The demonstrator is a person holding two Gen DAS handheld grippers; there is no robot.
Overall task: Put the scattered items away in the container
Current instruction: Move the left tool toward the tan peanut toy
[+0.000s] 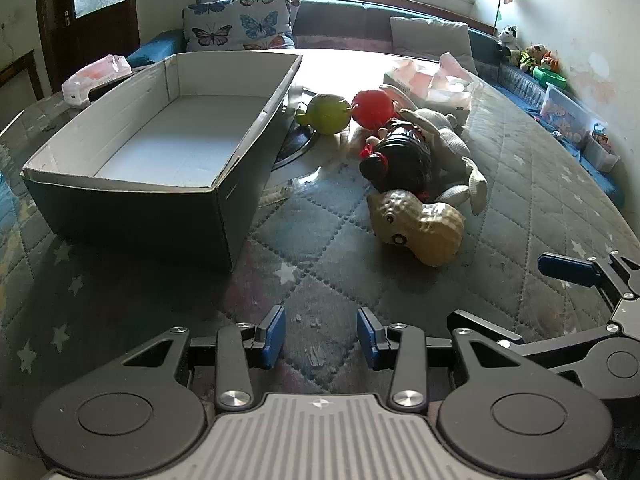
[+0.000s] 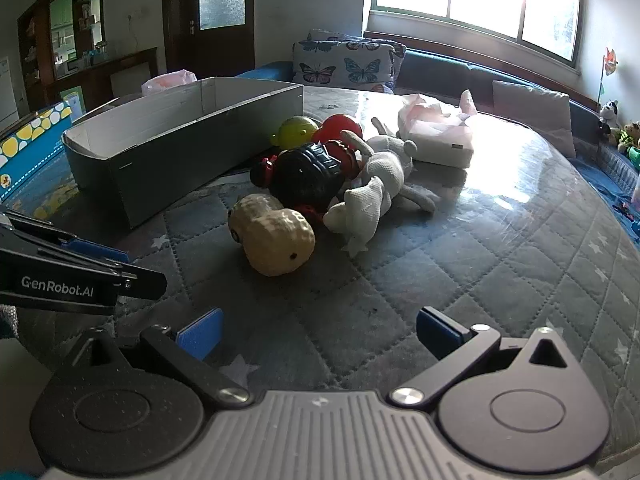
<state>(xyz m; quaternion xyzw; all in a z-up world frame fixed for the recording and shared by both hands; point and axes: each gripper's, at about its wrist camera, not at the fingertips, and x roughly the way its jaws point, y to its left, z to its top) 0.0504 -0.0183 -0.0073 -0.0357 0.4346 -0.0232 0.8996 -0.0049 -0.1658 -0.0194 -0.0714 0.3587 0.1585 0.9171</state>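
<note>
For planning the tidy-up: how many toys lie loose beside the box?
5: peanut toy nearest, black doll behind it, white plush beside it, green ball and red ball farthest. More could hide underneath.

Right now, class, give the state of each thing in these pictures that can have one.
Grey cardboard box: open-topped, empty.
Tan peanut-shaped toy: lying outside the box.
Black-and-red round toy: outside, against the white knitted plush.
Left tool: open, holding nothing.
Right tool: open, holding nothing.

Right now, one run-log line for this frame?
box empty | toys unpicked beside it, peanut nearest | left tool open | right tool open
</note>
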